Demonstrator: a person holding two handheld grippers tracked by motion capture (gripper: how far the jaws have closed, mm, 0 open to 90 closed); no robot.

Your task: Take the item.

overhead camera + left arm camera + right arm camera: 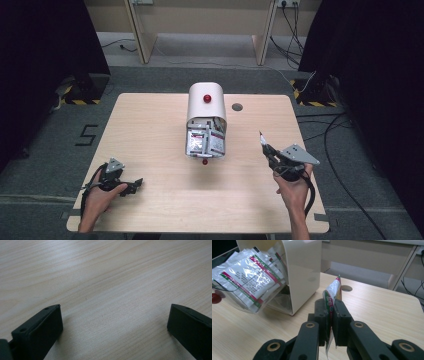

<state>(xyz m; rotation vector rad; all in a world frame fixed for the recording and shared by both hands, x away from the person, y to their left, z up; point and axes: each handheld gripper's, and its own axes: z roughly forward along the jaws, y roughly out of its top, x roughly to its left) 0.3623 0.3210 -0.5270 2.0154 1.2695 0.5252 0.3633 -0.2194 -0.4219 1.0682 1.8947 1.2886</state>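
A cream box (206, 106) with a red knob stands mid-table; its clear flap hangs open toward me, showing several white sachets (205, 141) with red and green stripes. The same sachets (247, 280) fill the box mouth (302, 270) in the right gripper view. My right gripper (265, 146) is shut on one sachet (332, 293), held on edge between the jaws, to the right of the box and apart from it. My left gripper (134, 184) rests at the table's near left, jaws spread wide over bare wood (112, 290) with nothing between them.
The wooden table (150, 125) has a round cable hole (237, 107) behind and right of the box. A small red knob (204, 161) sits at the flap's front edge. Cables and desk legs lie on the floor beyond the table.
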